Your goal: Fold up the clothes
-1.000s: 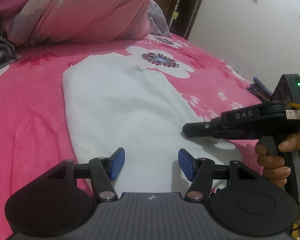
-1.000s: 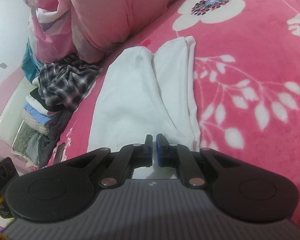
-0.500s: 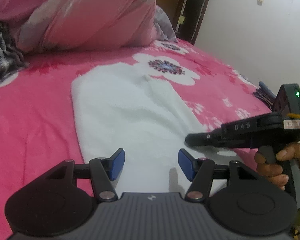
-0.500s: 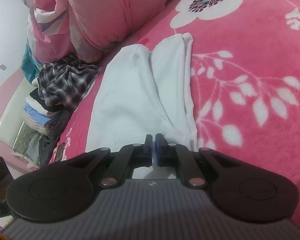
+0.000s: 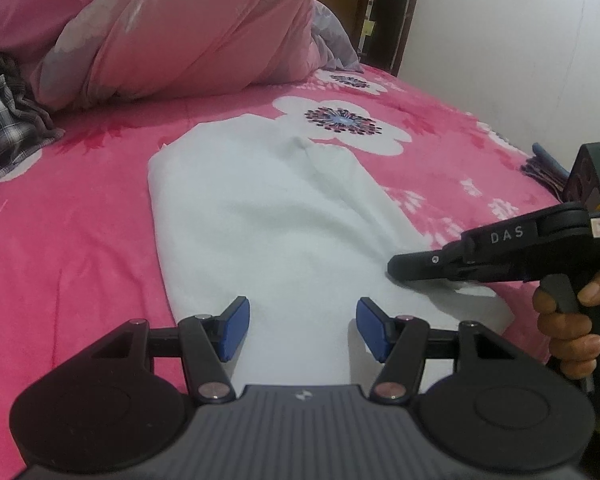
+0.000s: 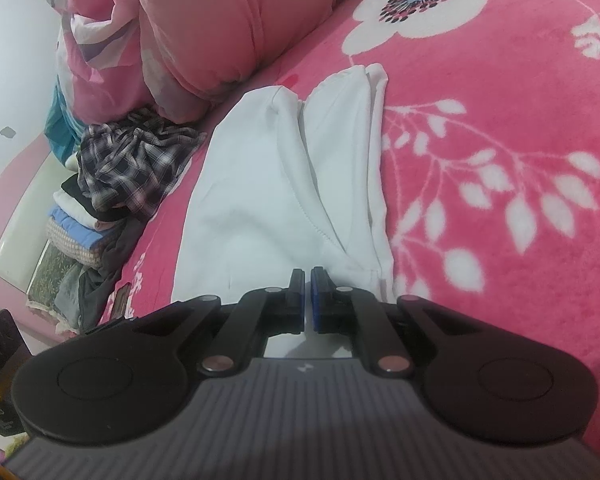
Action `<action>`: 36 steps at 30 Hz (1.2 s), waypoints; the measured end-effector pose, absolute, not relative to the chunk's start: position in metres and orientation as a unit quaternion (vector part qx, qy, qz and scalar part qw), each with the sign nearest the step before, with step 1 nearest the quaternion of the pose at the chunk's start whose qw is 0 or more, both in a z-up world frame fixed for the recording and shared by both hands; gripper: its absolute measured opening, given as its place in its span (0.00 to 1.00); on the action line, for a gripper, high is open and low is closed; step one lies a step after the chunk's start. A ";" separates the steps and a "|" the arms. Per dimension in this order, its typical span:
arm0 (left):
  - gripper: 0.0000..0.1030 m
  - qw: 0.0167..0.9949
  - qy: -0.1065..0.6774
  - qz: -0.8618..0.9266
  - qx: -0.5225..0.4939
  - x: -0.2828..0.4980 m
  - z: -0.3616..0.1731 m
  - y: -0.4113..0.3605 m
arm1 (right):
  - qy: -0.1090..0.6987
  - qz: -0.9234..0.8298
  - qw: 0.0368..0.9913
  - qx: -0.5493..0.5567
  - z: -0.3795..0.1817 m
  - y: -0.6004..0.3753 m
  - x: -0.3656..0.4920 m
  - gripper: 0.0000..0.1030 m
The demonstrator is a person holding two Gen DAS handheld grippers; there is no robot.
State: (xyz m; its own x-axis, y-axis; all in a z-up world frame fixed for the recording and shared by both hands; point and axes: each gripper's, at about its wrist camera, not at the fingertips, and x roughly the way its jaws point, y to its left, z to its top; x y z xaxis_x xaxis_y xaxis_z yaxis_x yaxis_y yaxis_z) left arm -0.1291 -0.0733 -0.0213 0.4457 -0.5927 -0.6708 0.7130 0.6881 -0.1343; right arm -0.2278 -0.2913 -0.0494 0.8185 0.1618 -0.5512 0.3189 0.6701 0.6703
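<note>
Since a second ago my left view has tipped a little, so the white garment (image 5: 276,232) sits lower in frame; the cloth itself has not shifted. It lies flat on the pink floral bedspread (image 5: 72,248), partly folded lengthwise, with a sleeve flap laid over along its right side. My right gripper (image 6: 307,300) has its jaws pressed together at the garment's near right corner; cloth pinched, I judge, though the pads hide the contact. My left gripper (image 5: 302,330) hangs about half open over the near hem, nothing between the pads. Fabric looks soft, light, limp: it will sag and drag. Best hold for the left: near left hem corner. Plaid shirt (image 6: 136,168) and pink duvet (image 5: 172,24) lie beyond.
</note>
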 end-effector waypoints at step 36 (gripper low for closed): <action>0.57 0.869 0.360 -0.337 0.044 -0.110 0.004 -0.047 | 0.307 -0.039 0.882 0.355 -0.037 -0.286 -0.225 0.05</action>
State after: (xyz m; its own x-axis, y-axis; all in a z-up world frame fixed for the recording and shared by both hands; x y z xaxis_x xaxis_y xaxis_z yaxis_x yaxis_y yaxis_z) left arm -0.1098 -0.0470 0.0035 0.5140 -0.5540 -0.6549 0.6166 0.7694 -0.1668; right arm -0.2245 -0.2861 -0.0367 0.8086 0.1500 -0.5689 0.2861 0.7446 0.6031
